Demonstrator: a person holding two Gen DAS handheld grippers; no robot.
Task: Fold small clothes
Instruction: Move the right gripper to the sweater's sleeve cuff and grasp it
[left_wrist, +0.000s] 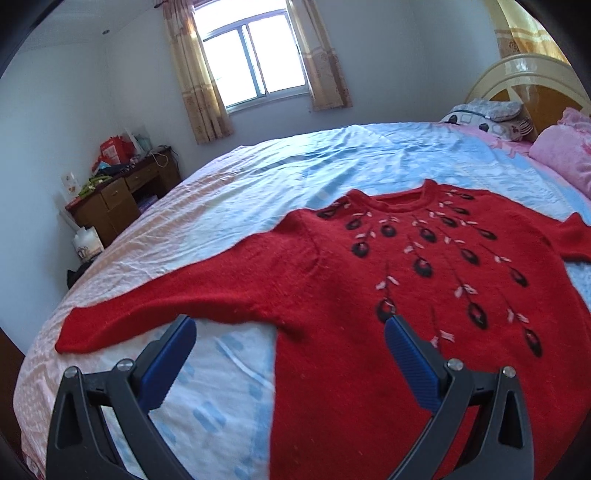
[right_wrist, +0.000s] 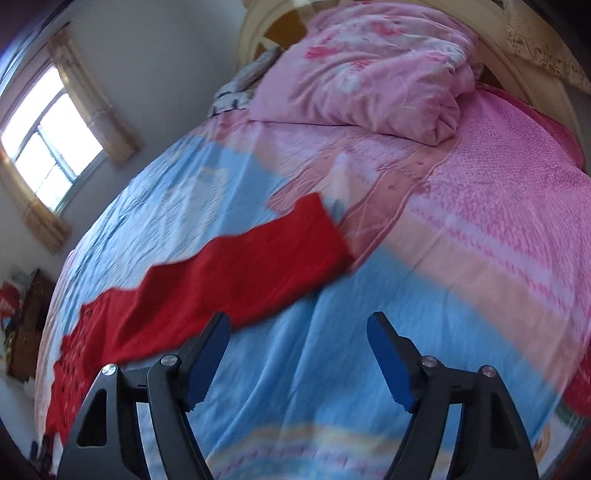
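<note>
Sweater (left_wrist: 369, 280) — red, patterned with dark drops — lies flat on the bed sheet (left_wrist: 236, 192), neck towards the window (left_wrist: 251, 55). Only the right wrist view shows its far sleeve (right_wrist: 258, 266) ending short of the pink quilt (right_wrist: 369, 74). Left gripper (left_wrist: 290, 332) hovers wide and empty; right gripper (right_wrist: 299, 328) too. Bare sheet surrounds the sleeves.

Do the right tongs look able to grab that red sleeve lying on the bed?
Probably yes. The right tongs are open and empty, pointing down at the bed sheet. The red sleeve lies flat just beyond the fingertips, nothing on top of it and nothing in between.
</note>
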